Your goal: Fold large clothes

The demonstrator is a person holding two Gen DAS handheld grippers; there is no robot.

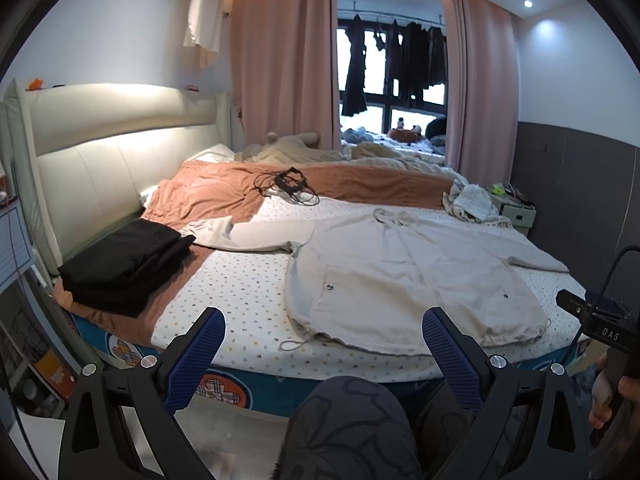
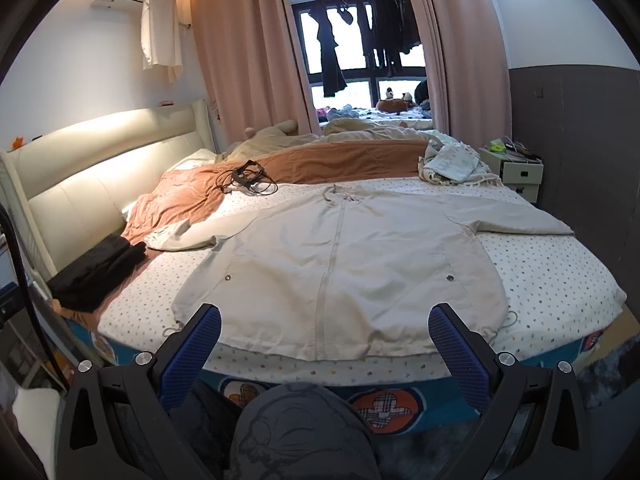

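Nearest the cameras, both tools are hanging short of the bed with nothing between their blue pads: the left gripper (image 1: 322,334) is standing spread wide, and the right gripper (image 2: 324,330) is spread just as wide, aimed at the hem.

Just past them, a beige zip-front jacket (image 2: 340,264) is lying flat and face up on the dotted sheet (image 2: 552,276), its drawstring hem (image 2: 320,346) running along the near edge of the mattress. It is looking like thin, limp cloth, light for its size, so it is likely to sag and crease wherever it is lifted rather than hold a line. The hem corners, where the cord ends are poking out, are offering the surest pinch; the smooth body panel would probably bunch under the pads.

Farther back, the left sleeve (image 2: 200,236) is stretching toward a folded black stack (image 2: 96,276), while the right sleeve (image 2: 520,220) is reaching the other way. Each cuff looks like a fair grip for drawing a sleeve in over the chest. Beyond the collar (image 2: 340,194), a tangle of black cable (image 2: 246,180) is resting on the orange blanket (image 2: 180,200), clear of the jacket.
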